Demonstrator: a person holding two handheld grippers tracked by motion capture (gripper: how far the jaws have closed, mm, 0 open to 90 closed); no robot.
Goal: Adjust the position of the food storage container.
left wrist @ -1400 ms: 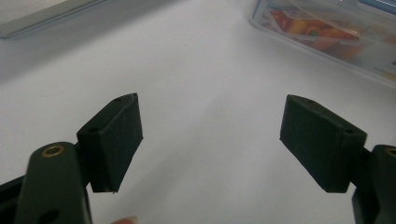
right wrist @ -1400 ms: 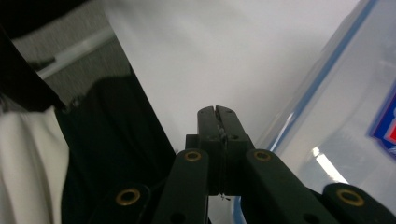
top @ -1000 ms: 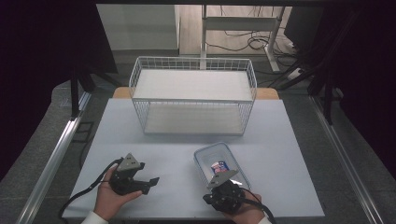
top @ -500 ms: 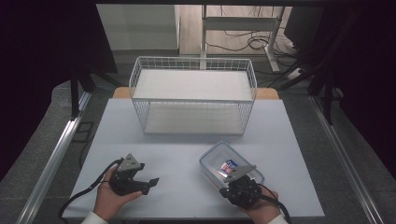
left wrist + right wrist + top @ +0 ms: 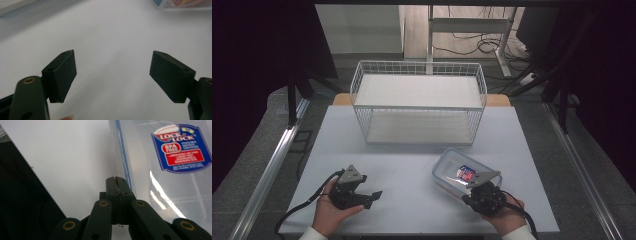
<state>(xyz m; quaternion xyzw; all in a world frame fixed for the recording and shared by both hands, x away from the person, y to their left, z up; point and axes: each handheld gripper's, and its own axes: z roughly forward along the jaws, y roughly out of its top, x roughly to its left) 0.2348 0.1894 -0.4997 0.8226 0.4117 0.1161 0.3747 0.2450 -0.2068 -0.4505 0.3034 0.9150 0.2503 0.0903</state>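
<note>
Container (image 5: pixel 460 172): clear plastic box with a blue and red label, lying on the white table (image 5: pixel 412 170) just ahead of my right claw, well to the right of my left claw.
Left claw (image 5: pixel 374 194): held low over the table, jaws wide apart, nothing between them; in the left gripper view bare tabletop lies ahead of the pads (image 5: pixel 62 75), and an edge of the container shows at the top right.
Wire basket (image 5: pixel 419 100): white, open-topped, far ahead of both claws at the back of the table, nothing visible inside.
Right claw (image 5: pixel 117 180): jaws pressed together; the tips sit at the container's near rim by its blue seal line. Whether a thin lip is pinched between them I cannot tell.
Step in hand, as I judge it: shifting the container across the table by its near rim.
Doing it well: I should keep the tips low against the rim, move slowly so the box slides rather than tips, and steer it straight toward the wire basket.
Risk: smooth plastic may slip off closed tips; my left claw stands ready to steady the far side.
</note>
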